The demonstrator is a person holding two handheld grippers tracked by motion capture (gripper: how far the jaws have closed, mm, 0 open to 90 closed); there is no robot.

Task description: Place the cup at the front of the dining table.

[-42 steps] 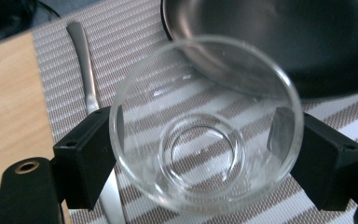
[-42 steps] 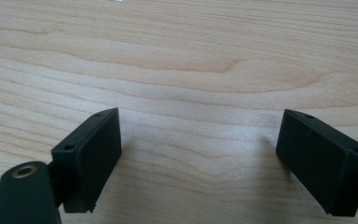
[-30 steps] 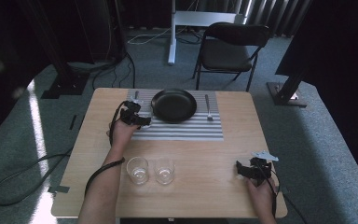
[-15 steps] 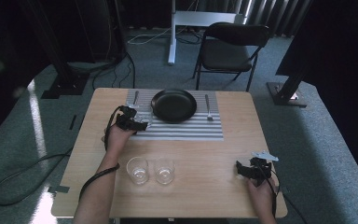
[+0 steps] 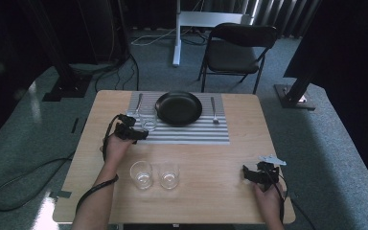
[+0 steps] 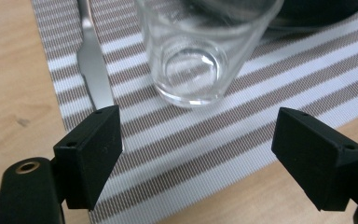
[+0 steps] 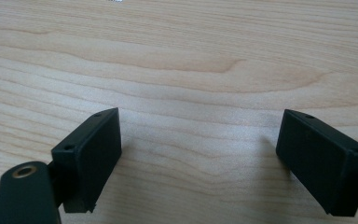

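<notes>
Clear glass (image 6: 200, 51) stands upright on the striped placemat (image 6: 242, 140) beside the knife (image 6: 92, 70), freed by the left gripper (image 6: 200, 158) (jaws released), apparently completing the place setting.

Clear empty glass (image 6: 203, 46), upright on striped placemat (image 6: 270, 93), beside knife (image 6: 93, 70)

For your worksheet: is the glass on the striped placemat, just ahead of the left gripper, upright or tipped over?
Upright. The glass stands on its round base on the placemat, mouth up, beside the knife.
</notes>
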